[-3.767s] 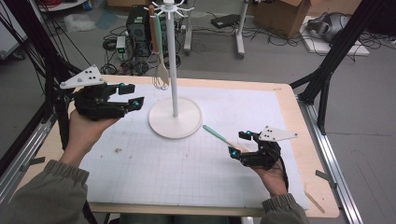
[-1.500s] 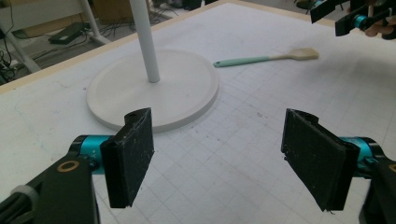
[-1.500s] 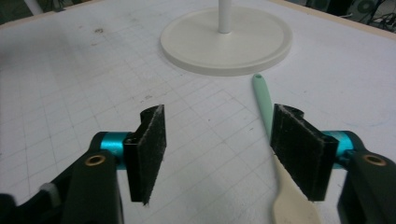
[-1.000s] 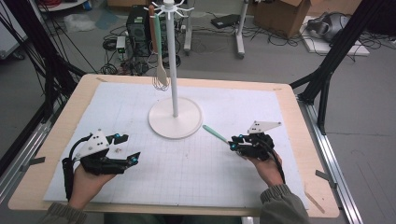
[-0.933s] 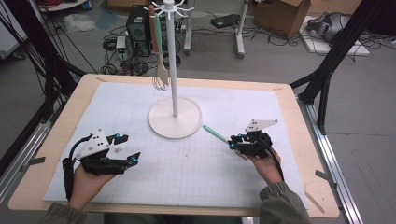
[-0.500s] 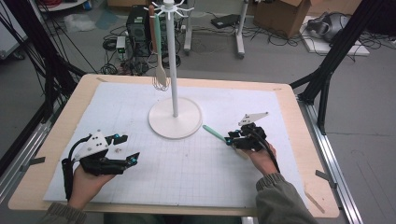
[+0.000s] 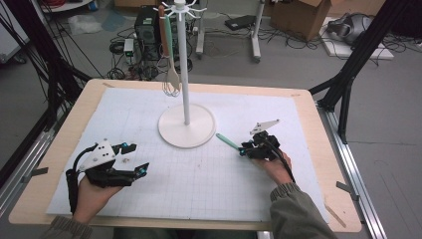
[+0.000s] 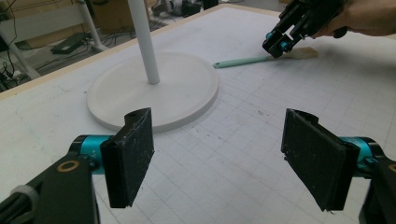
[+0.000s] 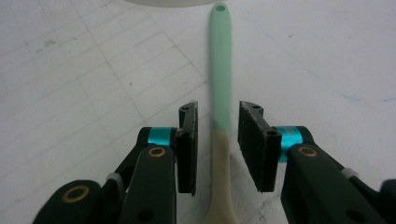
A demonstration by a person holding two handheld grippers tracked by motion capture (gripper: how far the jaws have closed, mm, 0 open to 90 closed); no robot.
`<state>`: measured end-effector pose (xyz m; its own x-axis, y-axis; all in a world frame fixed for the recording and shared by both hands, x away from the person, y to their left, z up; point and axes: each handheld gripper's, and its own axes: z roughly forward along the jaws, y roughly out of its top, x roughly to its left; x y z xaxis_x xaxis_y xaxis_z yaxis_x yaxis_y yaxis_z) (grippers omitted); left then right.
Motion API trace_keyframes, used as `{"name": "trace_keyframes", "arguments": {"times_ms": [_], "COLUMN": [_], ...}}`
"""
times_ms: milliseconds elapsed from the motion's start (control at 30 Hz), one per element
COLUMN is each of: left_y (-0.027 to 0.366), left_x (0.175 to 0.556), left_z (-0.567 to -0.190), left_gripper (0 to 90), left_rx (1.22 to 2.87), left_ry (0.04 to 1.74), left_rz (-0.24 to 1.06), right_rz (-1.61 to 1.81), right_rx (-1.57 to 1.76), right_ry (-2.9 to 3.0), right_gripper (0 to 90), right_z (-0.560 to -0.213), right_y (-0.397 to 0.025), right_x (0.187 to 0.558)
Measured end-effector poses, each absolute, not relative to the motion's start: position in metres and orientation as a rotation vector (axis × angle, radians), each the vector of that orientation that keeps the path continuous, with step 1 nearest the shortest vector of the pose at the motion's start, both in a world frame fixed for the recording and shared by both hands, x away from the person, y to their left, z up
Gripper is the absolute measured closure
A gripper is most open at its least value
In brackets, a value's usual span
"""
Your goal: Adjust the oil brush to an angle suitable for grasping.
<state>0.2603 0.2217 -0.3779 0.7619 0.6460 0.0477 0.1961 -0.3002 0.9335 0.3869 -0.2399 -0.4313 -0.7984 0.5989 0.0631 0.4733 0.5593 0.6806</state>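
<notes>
A utensil with a mint-green handle (image 7: 228, 142) and a cream lower part lies flat on the white mat, just right of the stand's round base (image 7: 199, 137). My right gripper (image 7: 244, 149) straddles that handle. In the right gripper view the jaws stand narrowly apart on either side of the handle (image 9: 220, 70), with a thin gap on each side; the gripper (image 9: 217, 112) is open. My left gripper (image 7: 135, 158) rests at the near left, wide open and holding nothing (image 8: 224, 140). The left gripper view shows the right gripper (image 8: 279, 44) over the utensil (image 8: 243, 60).
A white stand with a tall pole (image 7: 183, 64) rises from the mat's centre back; a whisk and a wooden spoon (image 7: 171, 74) hang from its top hooks. The gridded white mat (image 7: 209, 184) covers the wooden table (image 7: 318, 149). Cables, boxes and black frame legs lie beyond the table.
My right gripper has slid forward and left along the utensil to sit around its handle. The left gripper, earlier raised at the far left, now stays still at the near left.
</notes>
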Motion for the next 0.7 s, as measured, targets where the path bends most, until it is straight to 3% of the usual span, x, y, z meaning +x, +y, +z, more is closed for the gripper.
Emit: {"name": "trace_keyframes", "arguments": {"times_ms": [700], "left_y": [0.2239], "left_x": [0.2615], "left_z": [-0.3786], "left_gripper": [26.1], "left_rx": [1.863], "left_ry": [0.633], "left_rz": [0.503], "right_rz": [0.988], "right_rx": [0.91], "right_ry": [2.624], "right_gripper": [81.6], "right_z": [-0.4364], "right_y": [-0.2363], "right_x": [0.3878]}}
